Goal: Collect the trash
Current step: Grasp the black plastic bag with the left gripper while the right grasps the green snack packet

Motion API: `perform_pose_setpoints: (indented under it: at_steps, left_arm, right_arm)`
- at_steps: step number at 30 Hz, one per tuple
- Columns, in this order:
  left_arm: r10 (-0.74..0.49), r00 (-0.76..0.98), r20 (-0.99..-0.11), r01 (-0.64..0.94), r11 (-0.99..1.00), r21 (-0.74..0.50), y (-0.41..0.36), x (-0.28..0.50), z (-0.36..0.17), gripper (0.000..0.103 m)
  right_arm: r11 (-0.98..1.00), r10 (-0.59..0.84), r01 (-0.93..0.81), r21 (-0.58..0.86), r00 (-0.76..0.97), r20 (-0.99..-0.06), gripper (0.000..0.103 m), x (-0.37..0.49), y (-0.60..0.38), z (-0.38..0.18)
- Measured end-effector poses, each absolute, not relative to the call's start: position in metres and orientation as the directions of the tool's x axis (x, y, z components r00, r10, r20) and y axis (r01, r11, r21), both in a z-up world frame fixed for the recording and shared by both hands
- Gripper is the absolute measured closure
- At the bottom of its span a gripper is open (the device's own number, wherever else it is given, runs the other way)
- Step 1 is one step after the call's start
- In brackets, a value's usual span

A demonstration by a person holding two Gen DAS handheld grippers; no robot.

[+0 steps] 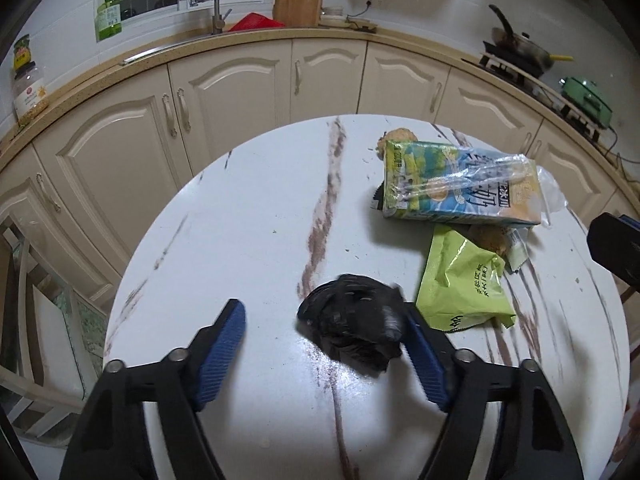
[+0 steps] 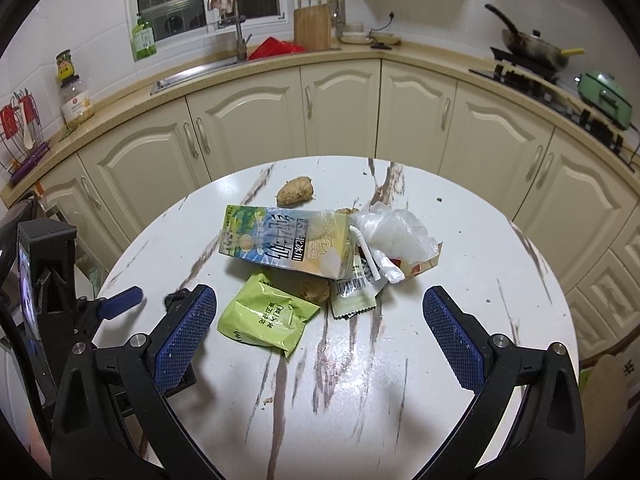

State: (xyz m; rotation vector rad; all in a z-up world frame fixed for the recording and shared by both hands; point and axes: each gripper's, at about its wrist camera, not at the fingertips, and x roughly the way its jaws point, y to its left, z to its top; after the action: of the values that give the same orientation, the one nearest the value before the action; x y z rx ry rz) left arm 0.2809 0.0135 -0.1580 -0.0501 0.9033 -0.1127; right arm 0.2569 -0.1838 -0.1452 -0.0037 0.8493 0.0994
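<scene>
- Left gripper stands spread wide and grasps nothing; a black bag, crumpled, lies between its jaws, touching the right pad. One bag; it looks limp, light and slippery, so a pinch on a thick fold should hold better than on a flat patch.
- Green pouch, one, lies at 12 o'clock from the tabletop centre, just ahead of the right gripper's left finger. Crinkly foil, probably empty and light; its raised torn edge is the likely place to nip.
- Carton, one, lies on its side beyond the pouch. Stiff card, light if empty; a grip across its narrow faces looks best, since too hard a squeeze may crush it.
- Brown lumps: three seen, one at 11 o'clock, one beside the pouch, one half hidden behind the carton; they may crumble.
- Small sachet, one, flat, hard to lift.
- Clear plastic with a straw, one wad, soft.
- Right gripper is likewise spread and empty.
</scene>
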Motion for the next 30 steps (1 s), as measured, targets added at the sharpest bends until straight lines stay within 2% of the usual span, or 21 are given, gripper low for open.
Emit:
perform_pose_setpoints:
  at_steps: [2,5,6,16,21,24,29,30]
  left_arm:
    - [-0.126,0.612,-0.780,0.094,0.992,-0.087,0.014,0.285,-0.161,0.041]
    - [-0.133,0.619,-0.774,0.099,0.991,-0.091,0.020,0.290,-0.163,0.054]
    - [-0.134,0.621,-0.772,0.095,0.991,-0.095,0.023,0.289,-0.164,0.062]
    - [-0.113,0.652,-0.750,0.025,0.992,-0.127,0.068,0.275,-0.171,0.063]
    - [-0.096,0.656,-0.749,0.006,0.993,-0.122,0.070,0.255,-0.174,0.063]
    - [-0.101,0.656,-0.748,0.005,0.992,-0.130,0.071,0.245,-0.173,0.063]
    - [-0.117,0.655,-0.747,0.014,0.990,-0.143,0.075,0.234,-0.170,0.063]
    - [-0.120,0.655,-0.746,0.016,0.989,-0.146,0.076,0.232,-0.169,0.063]
  right_arm:
    - [0.995,0.088,-0.089,0.039,0.648,-0.757,0.000,0.259,-0.183,-0.148]
    - [0.995,0.091,-0.087,0.047,0.628,-0.773,0.000,0.264,-0.180,-0.156]
    - [0.995,0.096,-0.088,0.053,0.620,-0.778,0.000,0.266,-0.179,-0.159]
    - [0.990,0.142,-0.079,0.118,0.539,-0.830,0.000,0.286,-0.157,-0.192]
    - [0.993,0.116,-0.046,0.107,0.503,-0.857,0.000,0.296,-0.140,-0.212]
    - [0.995,0.082,0.009,0.099,0.481,-0.873,0.007,0.300,-0.137,-0.225]
    - [1.000,-0.008,-0.005,-0.012,0.516,-0.857,0.011,0.302,-0.119,-0.231]
    - [1.000,-0.002,-0.011,-0.009,0.529,-0.848,0.017,0.300,-0.118,-0.231]
